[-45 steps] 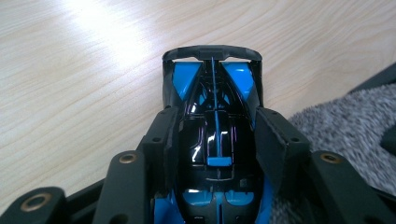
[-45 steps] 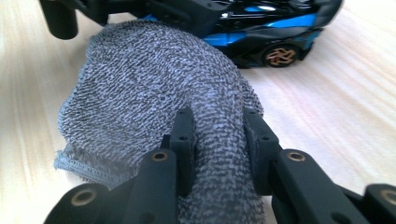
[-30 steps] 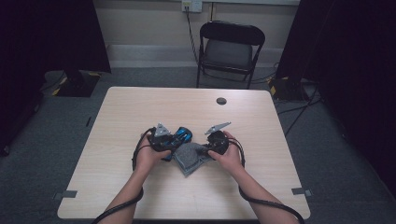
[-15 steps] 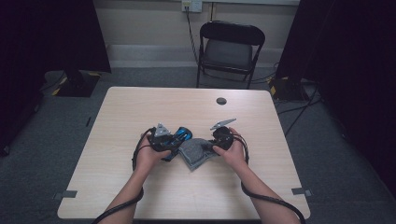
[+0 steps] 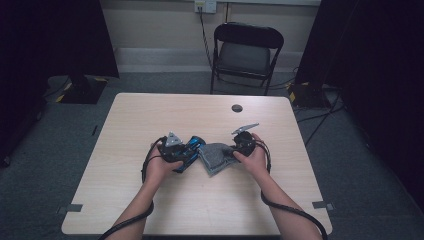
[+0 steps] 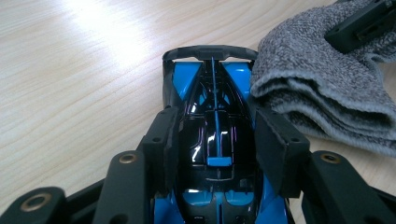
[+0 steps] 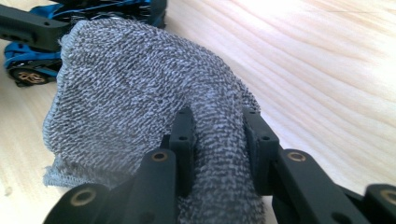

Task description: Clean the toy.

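Toy car (image 6: 215, 140) is clamped lengthwise by left gripper (image 6: 219, 140); cloth (image 7: 140, 107) is pinched by right gripper (image 7: 218, 140).
Cloth lies just right of the left fingers (image 6: 273, 144), probably touching the car's nose.

The left gripper (image 6: 215, 135) has matte black jaws, each a flat rectangular pad on a thicker arm; brass-ringed screw holes dot the arms. The right gripper (image 7: 217, 149) matches, black with brass-ringed holes; each carries a grey three-cornered plate on top. Black cables trail along bare forearms; no sleeves show.

Wooden table (image 5: 150, 200), folding chair (image 5: 245, 52) — grey carpet (image 5: 360, 165)
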`<move>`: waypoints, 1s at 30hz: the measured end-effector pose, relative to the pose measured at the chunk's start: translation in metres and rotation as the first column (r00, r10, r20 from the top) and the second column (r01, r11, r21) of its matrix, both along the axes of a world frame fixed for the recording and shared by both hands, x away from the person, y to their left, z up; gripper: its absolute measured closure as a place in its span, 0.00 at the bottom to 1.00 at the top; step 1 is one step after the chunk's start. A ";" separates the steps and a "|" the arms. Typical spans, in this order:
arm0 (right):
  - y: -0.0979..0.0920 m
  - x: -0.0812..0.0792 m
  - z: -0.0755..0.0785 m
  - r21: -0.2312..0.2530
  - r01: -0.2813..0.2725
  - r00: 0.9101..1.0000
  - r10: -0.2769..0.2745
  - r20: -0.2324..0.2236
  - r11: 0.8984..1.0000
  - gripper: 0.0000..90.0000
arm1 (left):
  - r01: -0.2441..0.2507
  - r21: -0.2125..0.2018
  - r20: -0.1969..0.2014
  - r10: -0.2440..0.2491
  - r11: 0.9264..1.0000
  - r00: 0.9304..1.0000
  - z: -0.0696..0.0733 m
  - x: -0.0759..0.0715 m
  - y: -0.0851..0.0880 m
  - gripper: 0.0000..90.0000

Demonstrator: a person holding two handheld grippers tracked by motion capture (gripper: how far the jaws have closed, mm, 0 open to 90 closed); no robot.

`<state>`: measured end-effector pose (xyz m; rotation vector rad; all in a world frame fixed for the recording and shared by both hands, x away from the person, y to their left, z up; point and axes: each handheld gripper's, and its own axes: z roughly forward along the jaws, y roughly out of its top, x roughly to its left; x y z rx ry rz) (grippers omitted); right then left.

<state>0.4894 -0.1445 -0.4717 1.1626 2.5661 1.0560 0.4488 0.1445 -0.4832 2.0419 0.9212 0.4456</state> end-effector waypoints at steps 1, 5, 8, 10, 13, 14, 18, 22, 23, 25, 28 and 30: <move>-0.001 0.000 0.000 0.003 0.004 1.000 -0.004 0.000 1.000 0.76 | 0.000 0.000 -0.001 0.000 1.000 1.000 0.000 0.000 0.000 0.57; -0.001 0.000 0.000 0.003 0.005 1.000 -0.005 0.001 1.000 0.76 | -0.002 -0.008 -0.010 0.002 1.000 1.000 0.000 0.000 -0.001 0.57; -0.001 0.001 0.000 -0.003 0.007 1.000 -0.007 0.006 1.000 0.76 | -0.003 -0.008 -0.008 0.003 1.000 1.000 0.000 0.000 -0.001 0.57; -0.002 0.001 0.000 -0.005 0.014 1.000 -0.014 0.005 1.000 0.76 | -0.002 -0.008 -0.010 0.002 1.000 1.000 0.000 0.000 -0.001 0.57; -0.005 0.002 0.001 -0.008 0.029 1.000 -0.029 0.009 1.000 0.76 | -0.003 -0.009 -0.009 0.003 1.000 1.000 0.000 0.000 -0.001 0.57; -0.006 0.002 0.002 -0.010 0.036 0.999 -0.036 0.017 0.999 0.76 | -0.001 0.002 0.000 0.001 1.000 1.000 0.000 0.000 0.000 0.57; -0.008 0.001 0.002 -0.010 0.047 0.999 -0.047 0.020 0.999 0.76 | -0.001 0.001 -0.001 0.001 1.000 1.000 0.000 0.000 0.000 0.57; -0.014 0.000 0.004 -0.005 0.074 0.997 -0.074 0.036 0.997 0.76 | -0.002 0.001 0.000 0.002 1.000 1.000 0.000 0.000 0.000 0.57; -0.016 0.000 0.004 0.001 0.090 0.995 -0.090 0.040 0.996 0.76 | -0.001 0.001 -0.001 0.001 1.000 1.000 0.000 0.000 0.000 0.57; -0.020 0.000 0.006 0.022 0.109 0.993 -0.110 0.040 0.994 0.76 | -0.005 -0.007 -0.010 0.005 1.000 1.000 0.000 0.000 -0.001 0.57; -0.026 0.000 0.009 0.028 0.127 0.991 -0.128 0.048 0.992 0.76 | -0.002 0.010 -0.003 0.002 1.000 1.000 0.001 0.000 0.000 0.57; -0.033 -0.001 0.014 0.043 0.125 0.990 -0.128 0.052 0.991 0.76 | -0.001 0.012 -0.004 0.001 1.000 1.000 0.001 0.000 -0.001 0.57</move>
